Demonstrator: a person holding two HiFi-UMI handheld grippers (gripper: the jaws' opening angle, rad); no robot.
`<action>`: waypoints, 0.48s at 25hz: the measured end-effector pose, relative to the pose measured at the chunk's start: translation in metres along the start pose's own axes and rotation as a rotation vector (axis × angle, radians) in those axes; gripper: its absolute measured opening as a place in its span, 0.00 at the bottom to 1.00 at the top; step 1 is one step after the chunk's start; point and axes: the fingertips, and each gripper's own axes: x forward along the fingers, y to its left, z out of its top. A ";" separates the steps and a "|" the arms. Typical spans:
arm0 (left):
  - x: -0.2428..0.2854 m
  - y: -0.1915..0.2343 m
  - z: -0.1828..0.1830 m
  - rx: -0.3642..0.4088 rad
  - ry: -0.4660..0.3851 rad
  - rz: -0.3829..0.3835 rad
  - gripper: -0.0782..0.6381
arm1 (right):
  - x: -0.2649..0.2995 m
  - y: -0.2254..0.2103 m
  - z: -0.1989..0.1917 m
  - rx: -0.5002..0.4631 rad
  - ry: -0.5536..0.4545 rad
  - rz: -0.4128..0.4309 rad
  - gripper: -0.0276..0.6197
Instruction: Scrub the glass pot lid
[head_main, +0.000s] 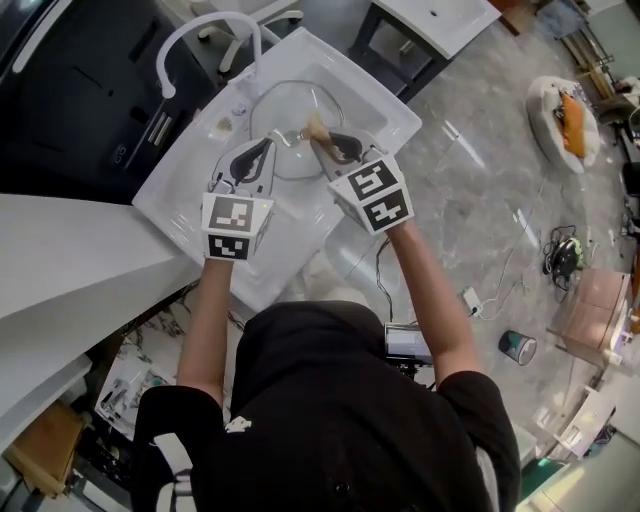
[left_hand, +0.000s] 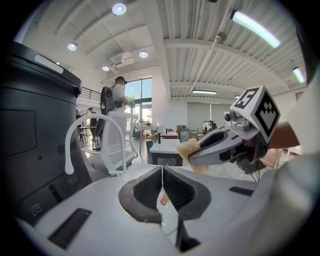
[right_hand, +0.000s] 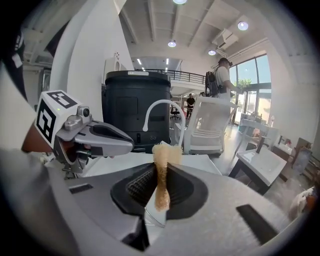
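Note:
The glass pot lid (head_main: 290, 105) lies in the white sink (head_main: 400, 112), its metal handle (head_main: 291, 137) near the middle. My left gripper (head_main: 268, 145) reaches over the lid's left side with its tips at the handle. In the left gripper view its jaws (left_hand: 161, 171) are closed together, and whether they pinch the handle I cannot tell. My right gripper (head_main: 322, 140) is shut on a tan sponge (head_main: 315, 127) over the lid's centre. The sponge (right_hand: 161, 156) sticks up from between the right jaws. The two grippers nearly meet tip to tip.
A white curved faucet (head_main: 205, 25) rises at the sink's back left. A large black appliance (head_main: 70, 90) stands left of the sink beside a white counter (head_main: 60, 250). On the marble floor to the right lie cables (head_main: 510, 270) and a small cup (head_main: 518, 346).

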 end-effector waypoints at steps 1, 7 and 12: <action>-0.006 -0.002 0.004 -0.014 -0.009 -0.007 0.12 | -0.005 0.003 0.003 0.001 -0.011 -0.005 0.09; -0.041 -0.010 0.025 -0.023 -0.068 -0.029 0.12 | -0.032 0.019 0.017 0.009 -0.063 -0.043 0.09; -0.067 -0.014 0.043 -0.005 -0.126 -0.037 0.12 | -0.054 0.033 0.032 0.010 -0.126 -0.074 0.09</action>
